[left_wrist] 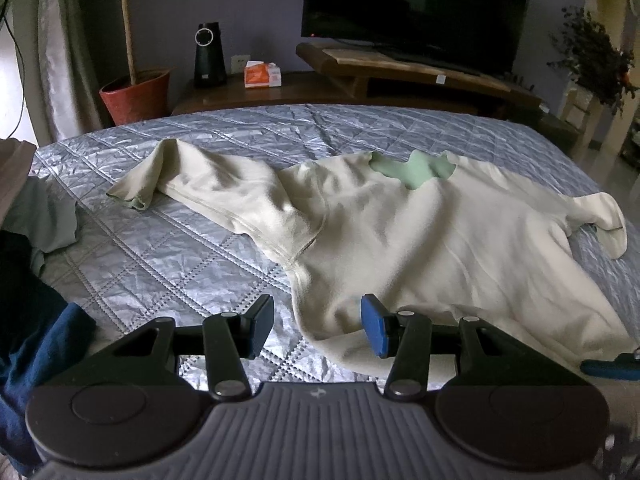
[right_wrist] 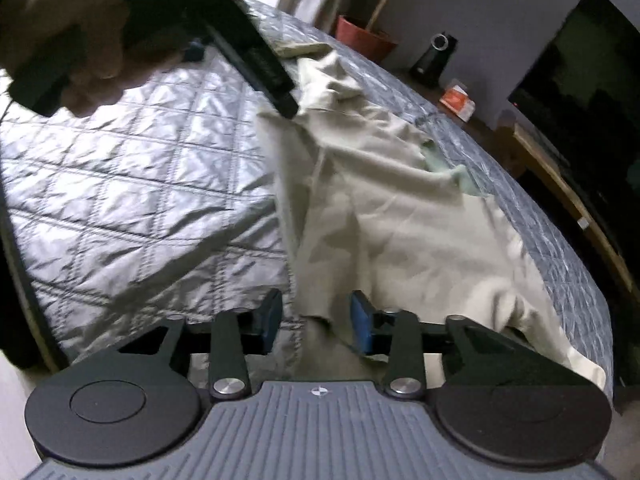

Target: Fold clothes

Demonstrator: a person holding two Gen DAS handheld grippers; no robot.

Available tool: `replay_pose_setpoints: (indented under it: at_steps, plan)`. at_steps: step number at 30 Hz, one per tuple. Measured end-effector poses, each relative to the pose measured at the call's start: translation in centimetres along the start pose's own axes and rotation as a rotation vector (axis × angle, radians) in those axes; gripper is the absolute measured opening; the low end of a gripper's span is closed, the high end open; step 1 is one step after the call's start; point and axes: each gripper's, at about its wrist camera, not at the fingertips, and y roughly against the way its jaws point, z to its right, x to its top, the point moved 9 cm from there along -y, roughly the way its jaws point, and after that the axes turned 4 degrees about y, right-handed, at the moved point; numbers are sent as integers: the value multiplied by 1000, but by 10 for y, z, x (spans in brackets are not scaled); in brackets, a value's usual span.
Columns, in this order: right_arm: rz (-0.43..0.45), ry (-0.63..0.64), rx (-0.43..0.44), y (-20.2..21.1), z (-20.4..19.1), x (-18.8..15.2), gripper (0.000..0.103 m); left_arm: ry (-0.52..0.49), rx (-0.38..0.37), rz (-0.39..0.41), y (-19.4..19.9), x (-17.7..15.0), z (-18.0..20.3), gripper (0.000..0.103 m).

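Across the silver-blue quilted bedspread [left_wrist: 168, 248] a cream long-sleeved top [left_wrist: 420, 240] lies spread and rumpled, one sleeve stretched toward the left, the other bunched at the right edge, pale green showing inside its neckline. Beyond the bed stand a dark television [left_wrist: 416, 4] and a red plant pot [left_wrist: 136, 98]. At the near hem, the left gripper [left_wrist: 318, 330] hangs with jaws spread, pinching nothing. The right gripper [right_wrist: 316, 322] has its jaws parted around a fold of hem, pads not pressing it.

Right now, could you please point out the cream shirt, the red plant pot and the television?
cream shirt [left_wrist: 420, 232]: left wrist view, middle of its body.
red plant pot [left_wrist: 136, 98]: left wrist view, outer wall.
television [left_wrist: 416, 4]: left wrist view, dark screen.
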Motion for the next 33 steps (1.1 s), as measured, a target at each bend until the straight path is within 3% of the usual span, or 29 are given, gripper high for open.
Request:
replay_pose_setpoints:
  at_steps: [2,5,12,15,20,22,26,28,30,31,33]
  plan:
    - [-3,-15,-3,-1,5,-1,20,-2,0,2,0,0,1,45]
    - [15,-24,-13,3,4,1,12,0,-2,3,0,1,1,45]
    - [66,-82,42,27,-7,15,10,0,-7,13,0,3,1,45]
    - [72,-144,129,39,-21,22,10,11,-9,15,0,4,0,45]
    - [28,-289,365,44,-59,24,10,1,-22,8,-2,3,5,45]
    - [-22,-328,479,38,-79,20,12,-7,-25,5,-3,3,8,45]
    - [-69,-288,543,31,-109,12,18,-19,-29,-16,-6,-1,10,46]
    - [-37,-342,614,37,-109,16,23,-26,-33,-25,-7,-2,11,46]
    - [36,-411,630,47,-95,23,31,-45,-43,-31,-8,-3,13,46]
    - [70,-441,626,52,-88,26,37,-48,-41,-32,-8,-3,13,46]
    - [67,-383,463,49,-75,26,42,-48,-39,-32,-7,-4,11,46]
